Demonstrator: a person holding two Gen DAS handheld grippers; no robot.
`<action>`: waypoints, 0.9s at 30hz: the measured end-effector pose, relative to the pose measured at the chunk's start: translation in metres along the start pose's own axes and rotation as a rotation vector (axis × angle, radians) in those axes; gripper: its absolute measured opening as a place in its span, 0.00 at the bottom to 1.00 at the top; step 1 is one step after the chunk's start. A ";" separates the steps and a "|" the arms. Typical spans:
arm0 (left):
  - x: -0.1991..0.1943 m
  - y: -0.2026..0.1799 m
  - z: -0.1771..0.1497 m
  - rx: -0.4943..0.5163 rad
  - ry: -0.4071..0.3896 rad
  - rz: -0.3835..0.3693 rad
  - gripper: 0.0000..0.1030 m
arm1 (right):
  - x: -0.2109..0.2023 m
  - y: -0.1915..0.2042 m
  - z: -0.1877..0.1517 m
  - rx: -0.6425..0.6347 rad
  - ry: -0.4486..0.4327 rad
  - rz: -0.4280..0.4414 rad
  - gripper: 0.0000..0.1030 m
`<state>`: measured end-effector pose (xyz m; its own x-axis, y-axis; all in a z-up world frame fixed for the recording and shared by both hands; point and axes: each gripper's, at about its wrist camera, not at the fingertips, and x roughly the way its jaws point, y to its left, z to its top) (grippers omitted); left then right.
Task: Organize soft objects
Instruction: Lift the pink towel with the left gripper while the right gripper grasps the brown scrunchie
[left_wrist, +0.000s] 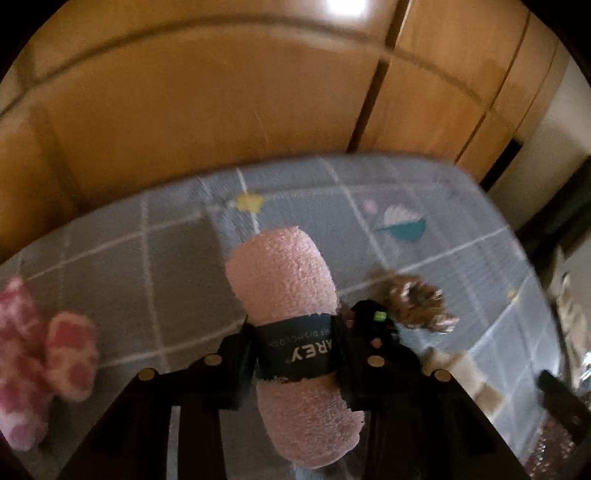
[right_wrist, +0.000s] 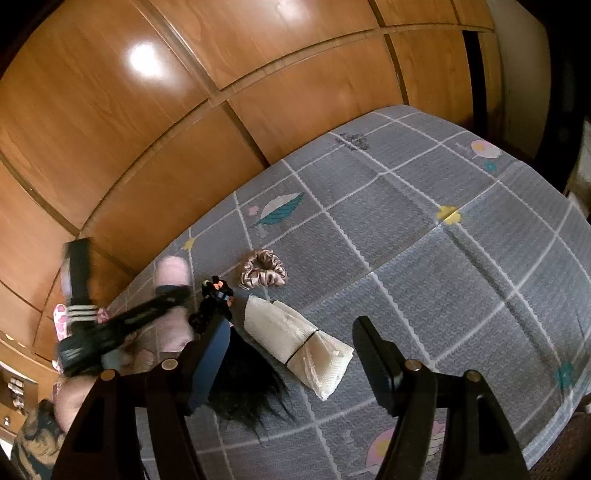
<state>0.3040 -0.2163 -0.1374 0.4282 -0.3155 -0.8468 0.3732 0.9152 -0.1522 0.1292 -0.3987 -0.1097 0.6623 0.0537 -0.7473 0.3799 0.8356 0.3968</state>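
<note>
My left gripper (left_wrist: 295, 354) is shut on a rolled pink towel (left_wrist: 284, 273) with a dark paper band, held above the grey checked bed cover (left_wrist: 461, 229). The towel and left gripper also show in the right wrist view (right_wrist: 173, 291), blurred. My right gripper (right_wrist: 291, 354) is open and empty, above a folded cream cloth (right_wrist: 295, 339) tied with a black band. A brown satin scrunchie (right_wrist: 264, 273) lies beyond it; it shows blurred in the left wrist view (left_wrist: 417, 301). Pink fluffy socks (left_wrist: 44, 354) lie at the left.
Black hair ties (right_wrist: 216, 295) and a black hairy item (right_wrist: 247, 391) lie by the right gripper's left finger. A wooden wardrobe (right_wrist: 184, 129) stands right behind the bed. The bed edge (left_wrist: 524, 258) falls off at the right.
</note>
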 end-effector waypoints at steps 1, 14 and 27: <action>-0.016 0.004 -0.003 -0.014 -0.034 -0.019 0.36 | 0.000 0.000 0.000 -0.002 0.002 -0.003 0.68; -0.050 0.049 -0.117 -0.106 0.030 0.084 0.36 | 0.011 0.004 -0.005 -0.054 0.041 -0.050 0.68; -0.045 0.044 -0.133 -0.019 -0.058 0.095 0.40 | 0.072 0.058 0.036 -0.332 0.150 -0.089 0.68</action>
<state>0.1915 -0.1280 -0.1740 0.5079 -0.2400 -0.8273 0.3130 0.9462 -0.0823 0.2219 -0.3663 -0.1214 0.5252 0.0319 -0.8504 0.1856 0.9709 0.1510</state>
